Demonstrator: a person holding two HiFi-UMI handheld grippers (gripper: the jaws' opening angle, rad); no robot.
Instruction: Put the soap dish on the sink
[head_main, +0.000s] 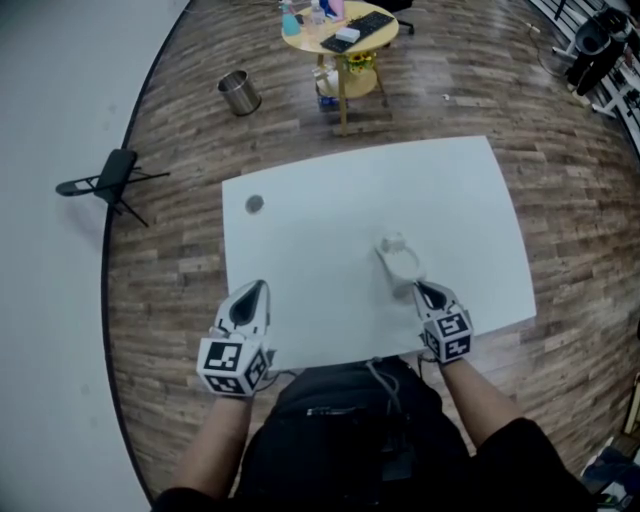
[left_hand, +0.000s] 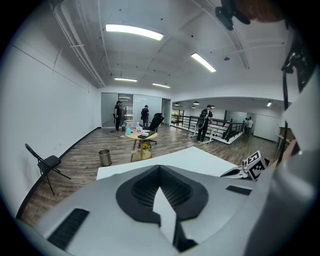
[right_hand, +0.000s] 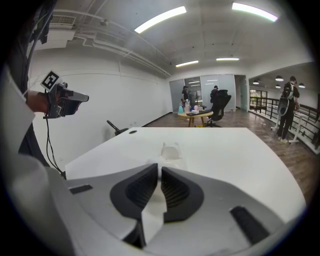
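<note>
White soap dish (head_main: 398, 262), a small shallow tray with a raised far end, sits on the wide white desk (head_main: 330, 220) right of its middle, towards my near edge. My right tongs (head_main: 427, 292) are closed on its near rim, with only a narrow slit between the ribbed pads (right_hand: 172, 187) and the white rim in that slit. My left tongs (head_main: 255, 290) are closed on nothing and hover over the near left part of the desk. A small dark round spot (head_main: 254, 204) lies near the far left corner, well apart from the dish.
</note>
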